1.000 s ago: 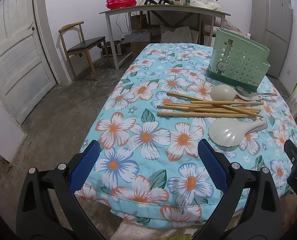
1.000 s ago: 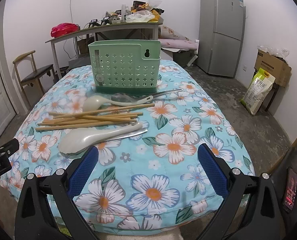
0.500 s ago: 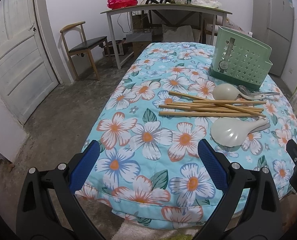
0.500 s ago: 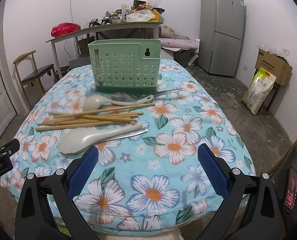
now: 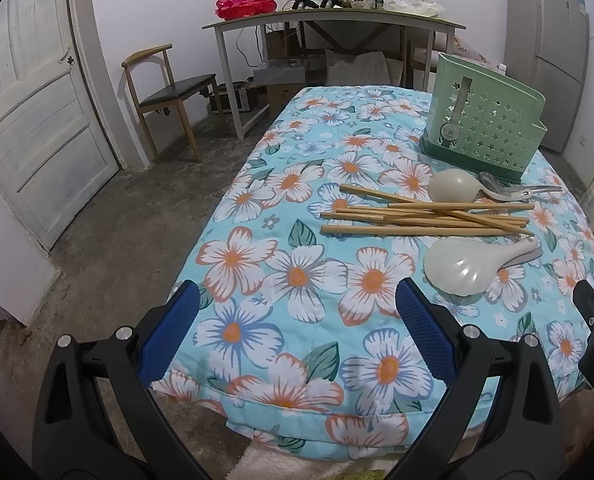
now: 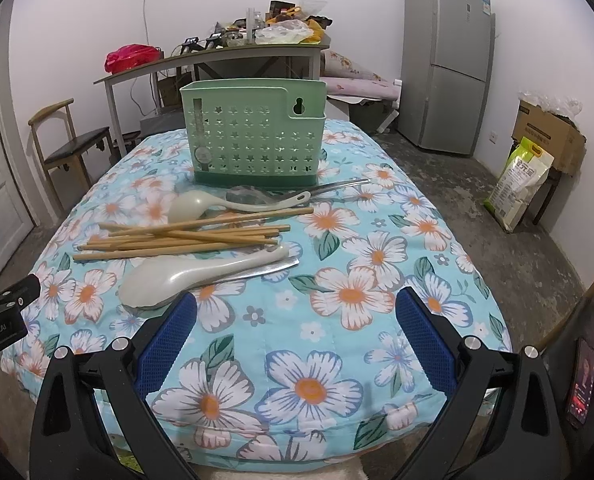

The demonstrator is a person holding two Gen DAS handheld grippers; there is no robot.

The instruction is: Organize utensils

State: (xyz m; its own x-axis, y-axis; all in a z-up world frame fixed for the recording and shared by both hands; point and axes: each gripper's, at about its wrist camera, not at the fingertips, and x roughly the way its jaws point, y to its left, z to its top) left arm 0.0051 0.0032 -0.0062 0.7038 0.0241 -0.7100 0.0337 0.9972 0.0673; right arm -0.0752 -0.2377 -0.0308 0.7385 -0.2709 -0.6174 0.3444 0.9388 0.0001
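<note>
A green perforated utensil holder (image 6: 253,140) (image 5: 483,126) stands upright at the far end of the floral-covered table (image 6: 337,288). In front of it lie a cream spoon (image 6: 225,202), a metal spoon (image 6: 329,188), a pile of wooden chopsticks (image 6: 185,236) (image 5: 425,218), and a large cream rice paddle (image 6: 193,276) (image 5: 473,266) resting over a metal utensil (image 6: 265,272). My left gripper (image 5: 297,320) hovers open over the table's near left corner. My right gripper (image 6: 295,324) is open over the near edge, just short of the paddle. Neither holds anything.
A wooden chair (image 5: 169,92) and white door (image 5: 33,120) stand left. A cluttered grey desk (image 6: 217,56) sits behind the table, with a silver fridge (image 6: 449,64), a cardboard box (image 6: 549,136) and a rice bag (image 6: 521,184) to the right.
The left view has shifted slightly, with the utensils and holder appearing a little farther right and away. The right view is nearly unchanged. Both grippers stay open.
</note>
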